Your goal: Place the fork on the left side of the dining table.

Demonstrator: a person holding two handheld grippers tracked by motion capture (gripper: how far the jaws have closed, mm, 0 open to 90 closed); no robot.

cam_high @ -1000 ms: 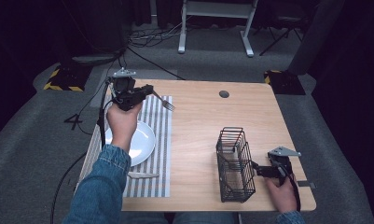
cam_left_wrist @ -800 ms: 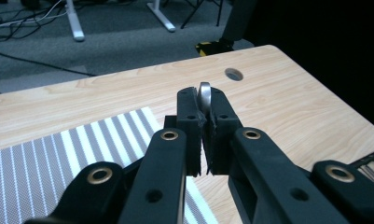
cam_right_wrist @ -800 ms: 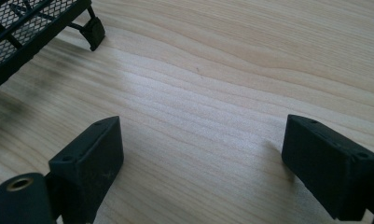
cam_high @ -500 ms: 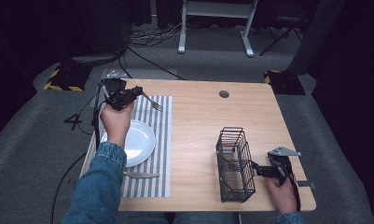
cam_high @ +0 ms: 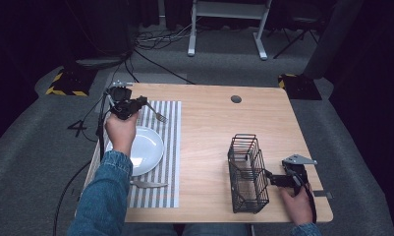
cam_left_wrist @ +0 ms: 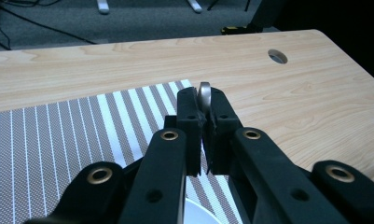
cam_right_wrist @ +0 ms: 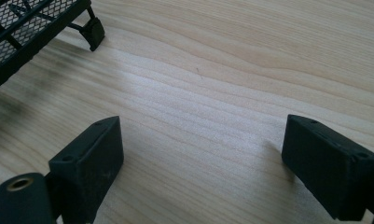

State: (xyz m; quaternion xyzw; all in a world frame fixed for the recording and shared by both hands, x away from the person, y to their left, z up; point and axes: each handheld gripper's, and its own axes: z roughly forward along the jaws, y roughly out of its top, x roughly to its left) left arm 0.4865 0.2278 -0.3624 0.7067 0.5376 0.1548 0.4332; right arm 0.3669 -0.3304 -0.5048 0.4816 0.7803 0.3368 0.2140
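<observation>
High view first: I see the wooden table (cam_high: 209, 128), and on its left side the striped placemat (cam_high: 167, 162), well apart from the black wire basket (cam_high: 247, 173) on the right. On the mat sits the white plate (cam_high: 148, 150), with a knife (cam_high: 148, 184) just beside its near edge. My left gripper (cam_high: 146, 103) hangs over the mat's far end, jaws pressed together on the fork (cam_high: 157, 116), tines pointing right. In the left gripper view the fork handle (cam_left_wrist: 204, 93) sits pinched between the pads. My right gripper (cam_right_wrist: 201, 158) rests low just right of the basket, jaws spread wide over bare wood.
</observation>
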